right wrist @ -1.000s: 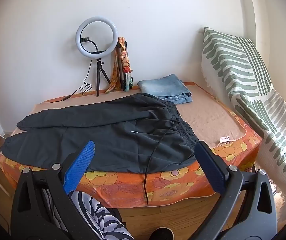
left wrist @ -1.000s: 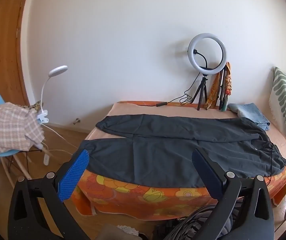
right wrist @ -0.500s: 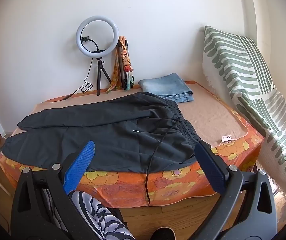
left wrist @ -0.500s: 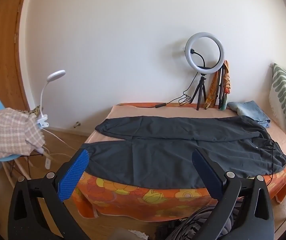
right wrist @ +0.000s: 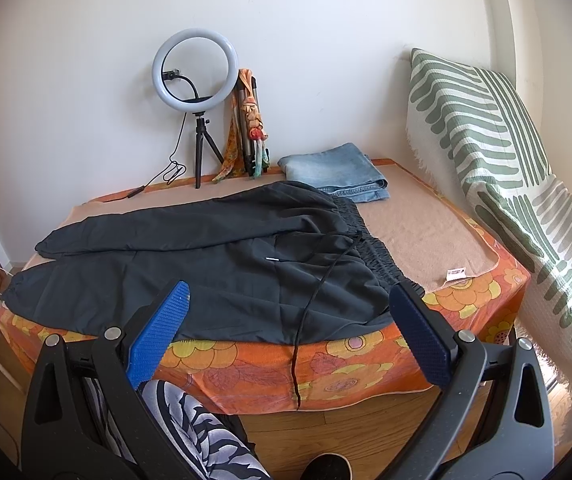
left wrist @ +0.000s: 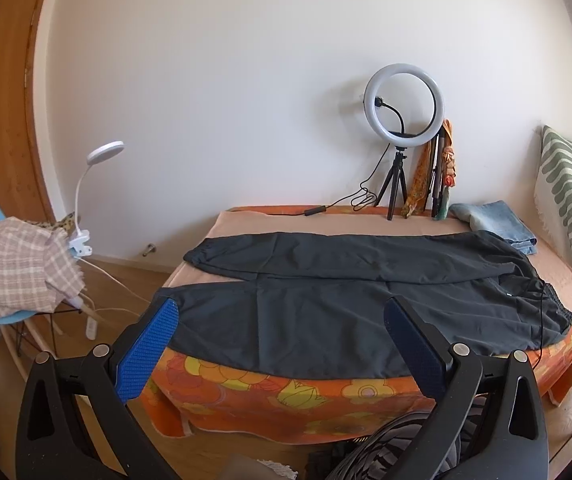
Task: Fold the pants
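Observation:
Dark grey pants (left wrist: 345,304) (right wrist: 214,268) lie spread flat across the table, legs pointing left, elastic waistband at the right, a black drawstring (right wrist: 305,316) hanging over the front edge. The far leg lies slightly apart from the near one. My left gripper (left wrist: 286,312) is open, held in front of the table's near edge, short of the near leg. My right gripper (right wrist: 289,300) is open too, in front of the waist end, touching nothing.
The table wears an orange flowered cloth (left wrist: 286,396) (right wrist: 365,360) under a tan blanket (right wrist: 417,224). Folded blue jeans (right wrist: 337,172), a ring light on a tripod (left wrist: 403,108) and a cable stand at the back. A green-striped cushion (right wrist: 505,168) leans right. A chair with checked cloth (left wrist: 18,268) and a clip lamp (left wrist: 98,176) stand left.
The left gripper has drifted slightly, so the table sits a little lower and farther in its view. The right view barely changed. Both grippers stayed open; the pants have not moved.

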Tool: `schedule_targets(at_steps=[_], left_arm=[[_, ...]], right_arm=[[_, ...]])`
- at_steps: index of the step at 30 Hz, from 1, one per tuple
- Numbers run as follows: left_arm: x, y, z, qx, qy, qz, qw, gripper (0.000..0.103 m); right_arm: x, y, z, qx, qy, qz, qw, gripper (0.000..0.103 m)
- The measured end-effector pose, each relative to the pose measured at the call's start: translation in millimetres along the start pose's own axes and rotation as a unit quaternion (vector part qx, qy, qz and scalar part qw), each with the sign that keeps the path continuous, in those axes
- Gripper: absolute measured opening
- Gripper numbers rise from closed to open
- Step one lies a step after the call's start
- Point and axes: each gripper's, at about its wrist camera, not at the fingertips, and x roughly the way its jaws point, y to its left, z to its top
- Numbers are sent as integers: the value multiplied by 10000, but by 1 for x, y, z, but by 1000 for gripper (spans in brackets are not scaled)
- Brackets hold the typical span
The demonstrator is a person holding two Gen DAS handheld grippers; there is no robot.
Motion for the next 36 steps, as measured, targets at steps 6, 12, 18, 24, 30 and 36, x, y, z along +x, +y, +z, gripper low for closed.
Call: schedule_targets(at_steps=[6,12,18,24,30,36], left_arm=[[0,-1,0,-17,-4,2,10000,103],[0,-1,0,-14,-8,-5,10000,103],[0,-2,-1,-28,-13,-25,10000,103],[1,-2,-1,-38,-9,-22,10000,103],[1,-2,-2,-44,4,-22,10000,103],[2,-2,-2,-61,8,-27,10000,103]], right_arm=[[-2,-1,4,10,11,8,10000,102],[-3,-2,5,17,10,23,10000,102],[-1,1,5,17,36,59,10000,102],[-1,1,6,22,39,70,10000,102],[0,4,9,54,73,90,9999,102],[0,3,8,88,89,122,9998,102]])
